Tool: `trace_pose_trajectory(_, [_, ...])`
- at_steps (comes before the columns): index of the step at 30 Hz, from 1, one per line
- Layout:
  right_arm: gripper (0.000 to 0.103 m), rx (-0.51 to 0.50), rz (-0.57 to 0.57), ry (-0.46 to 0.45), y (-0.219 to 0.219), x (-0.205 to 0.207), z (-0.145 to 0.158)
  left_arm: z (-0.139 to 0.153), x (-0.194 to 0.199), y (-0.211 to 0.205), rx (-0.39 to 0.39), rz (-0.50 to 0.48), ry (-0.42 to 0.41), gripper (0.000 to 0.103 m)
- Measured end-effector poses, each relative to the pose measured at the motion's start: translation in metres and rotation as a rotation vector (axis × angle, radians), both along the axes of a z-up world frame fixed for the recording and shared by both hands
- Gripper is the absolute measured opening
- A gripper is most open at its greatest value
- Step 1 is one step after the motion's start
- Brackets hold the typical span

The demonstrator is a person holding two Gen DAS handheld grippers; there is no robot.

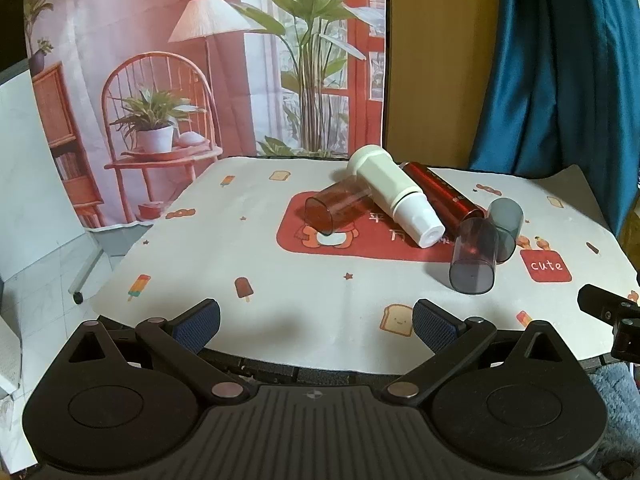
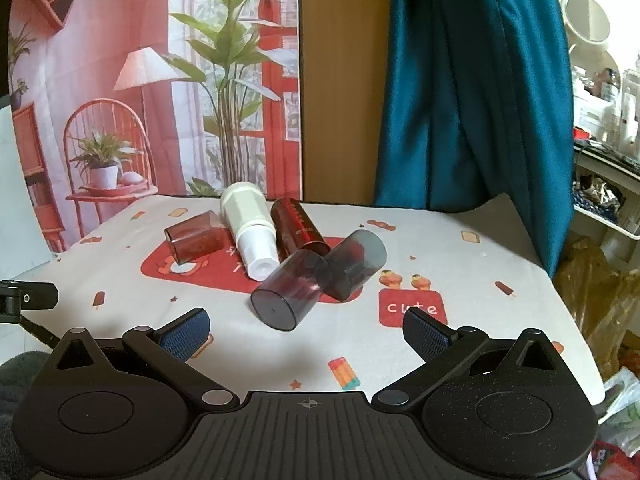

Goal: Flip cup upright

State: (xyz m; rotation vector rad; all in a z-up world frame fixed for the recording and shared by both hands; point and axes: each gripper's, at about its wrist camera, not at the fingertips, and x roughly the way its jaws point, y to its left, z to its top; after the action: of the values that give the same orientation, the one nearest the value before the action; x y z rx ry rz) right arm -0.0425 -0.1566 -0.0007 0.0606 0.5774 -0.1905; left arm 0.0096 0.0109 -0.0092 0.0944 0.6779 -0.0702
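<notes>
1. The main risk is a roll: the nearest cup (image 2: pixel 298 289), a smoky translucent tumbler, lies on its side with its closed base toward the cameras, and a glancing touch from one finger could send it across the tabletop (image 2: pixel 500 280) toward the near edge.
2. A second risk is crowding. A grey cup (image 2: pixel 356 263) lies touching it at the far right, and a dark red bottle (image 2: pixel 298 227), a white bottle (image 2: pixel 252 227) and a reddish-brown cup (image 2: pixel 195 241) lie just behind and left; a wide sweep could knock the whole pile.
3. Which of the toppled cups is meant is hard to say; the nearest one seems likeliest.
4. The right gripper (image 2: pixel 306 334) has its fingers spread wide and empty, with that cup just beyond them, slightly left of the gap's centre.
5. The left gripper (image 1: pixel 316 326) is likewise spread and empty; from its view the same cup (image 1: pixel 474 254) lies farther off to the right, outside the gap.
</notes>
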Motion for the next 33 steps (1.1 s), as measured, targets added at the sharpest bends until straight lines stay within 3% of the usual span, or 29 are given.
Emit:
trace_pose_trajectory(23, [0.103, 0.020, 0.003, 0.024, 0.0005, 0.0039, -0.0021, 0.0006, 0.0002, 0.0009, -0.001, 0.007, -0.004, 0.103])
trace_pose_trajectory(33, [0.103, 0.029, -0.004, 0.024, -0.0023, 0.0046, -0.0034, -0.0020, 0.0022, 0.0042, -0.041, 0.004, 0.012, 0.103])
